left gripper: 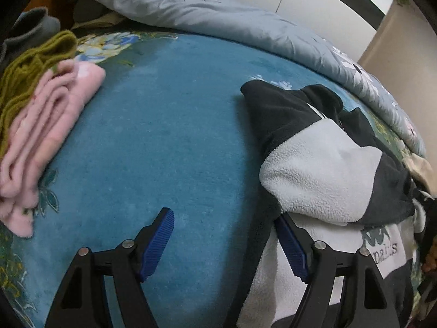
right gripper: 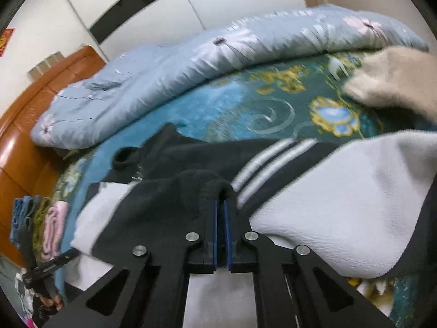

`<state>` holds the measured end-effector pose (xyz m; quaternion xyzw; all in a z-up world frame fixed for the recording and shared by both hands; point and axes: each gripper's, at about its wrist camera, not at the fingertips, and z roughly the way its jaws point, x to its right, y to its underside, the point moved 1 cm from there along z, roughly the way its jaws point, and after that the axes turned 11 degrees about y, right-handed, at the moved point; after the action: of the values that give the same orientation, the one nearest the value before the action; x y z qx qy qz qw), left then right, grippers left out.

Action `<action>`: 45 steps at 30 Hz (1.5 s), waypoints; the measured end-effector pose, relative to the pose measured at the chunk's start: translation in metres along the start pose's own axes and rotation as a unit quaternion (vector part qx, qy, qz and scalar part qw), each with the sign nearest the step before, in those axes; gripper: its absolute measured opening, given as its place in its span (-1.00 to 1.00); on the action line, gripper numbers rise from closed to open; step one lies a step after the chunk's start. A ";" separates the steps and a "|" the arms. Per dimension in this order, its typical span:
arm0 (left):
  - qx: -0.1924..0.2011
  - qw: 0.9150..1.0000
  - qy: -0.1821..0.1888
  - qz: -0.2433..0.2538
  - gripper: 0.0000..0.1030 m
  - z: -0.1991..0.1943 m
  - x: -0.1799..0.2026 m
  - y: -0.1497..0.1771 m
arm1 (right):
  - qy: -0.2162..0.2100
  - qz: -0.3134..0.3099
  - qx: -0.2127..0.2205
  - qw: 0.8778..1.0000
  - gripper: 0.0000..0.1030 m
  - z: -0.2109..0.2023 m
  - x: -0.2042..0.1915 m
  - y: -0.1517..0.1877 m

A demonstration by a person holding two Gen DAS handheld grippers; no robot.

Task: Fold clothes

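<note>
While the right tongs [right gripper: 220,205] are pinched tight on a black cuff or hem of the black-and-white fleece jacket [left gripper: 322,169], the left tongs [left gripper: 226,243] stand wide apart and hold nothing, the right-hand pad resting just against the jacket's white edge. The jacket lies partly doubled over on the blue floral bed cover [left gripper: 169,125], its striped sleeve [right gripper: 273,161] drawn across the body and a printed logo panel [left gripper: 385,248] showing below the fold. A folded pink fleece [left gripper: 46,136] and an olive knit [left gripper: 30,63] sit stacked well apart to the left, and a pale blue quilt [left gripper: 218,19] is bunched along the far side. Judging from this, a sleeve fold is under way; to do it well, the pinched edge should travel low and flat across the chest so the sleeve lands square, while the free tongs press or pin the near white edge to stop the thick fleece from sliding or bulging.
</note>
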<state>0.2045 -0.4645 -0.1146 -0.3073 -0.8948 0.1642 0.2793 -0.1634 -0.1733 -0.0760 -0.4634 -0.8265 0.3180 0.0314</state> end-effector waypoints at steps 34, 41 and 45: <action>0.016 0.991 0.125 -0.035 0.55 -0.059 0.011 0.061 | 0.205 -0.008 0.041 0.978 -0.84 -0.122 0.182 0.036; 0.021 0.989 0.139 -0.039 0.55 -0.058 -0.001 0.053 | 0.056 0.083 0.008 0.995 -0.89 -0.163 0.181 -0.006; 0.027 0.988 0.146 -0.036 0.55 -0.057 -0.006 0.041 | -0.061 0.098 -0.001 0.993 -0.89 -0.204 0.149 -0.042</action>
<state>0.2619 -0.4307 -0.0908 -0.2880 -0.8503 0.1314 0.4204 -0.2086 0.0292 0.0730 -0.5222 -0.7777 0.3461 -0.0508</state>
